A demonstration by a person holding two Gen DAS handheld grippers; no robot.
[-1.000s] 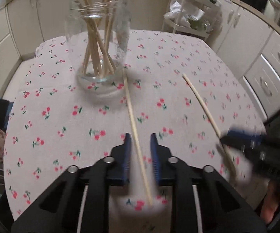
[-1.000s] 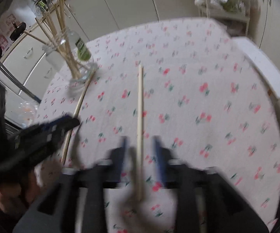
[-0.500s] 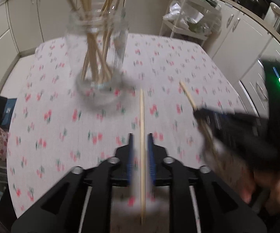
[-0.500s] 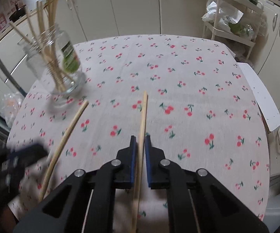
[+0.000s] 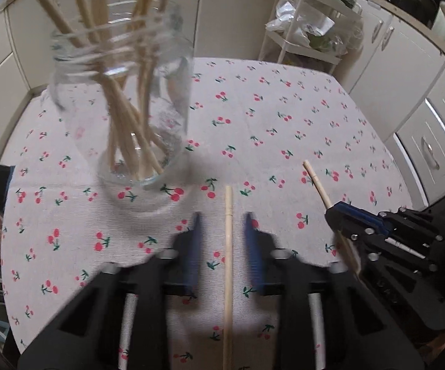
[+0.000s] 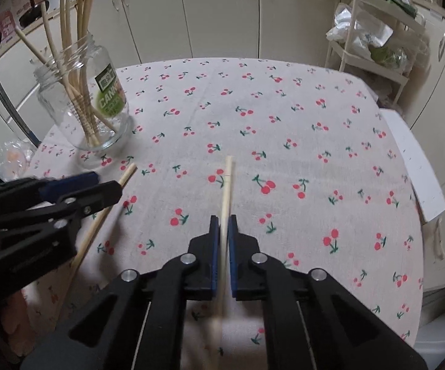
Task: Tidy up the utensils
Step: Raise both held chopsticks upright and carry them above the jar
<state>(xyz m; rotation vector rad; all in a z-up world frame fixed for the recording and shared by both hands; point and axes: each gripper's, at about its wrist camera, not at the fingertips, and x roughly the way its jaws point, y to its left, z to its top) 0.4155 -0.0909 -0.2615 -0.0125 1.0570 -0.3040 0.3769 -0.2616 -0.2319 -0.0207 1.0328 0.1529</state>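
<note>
- While the left claw point(image 5: 224, 240) closes around its chopstick point(image 5: 228, 265), pads not yet pressing, the stick may roll away.
- Pinched in the right claw point(image 6: 221, 234), the other chopstick point(image 6: 224, 197) may pivot, missing the glass jar point(image 6: 83, 104).

A bench is covered by a pale cloth point(image 6: 284, 117) printed with red cherries. Cream cabinet doors point(image 6: 222, 12) are seen behind it. A white wire rack point(image 6: 373, 46) holding plastic bags is placed at the far right corner.
</note>
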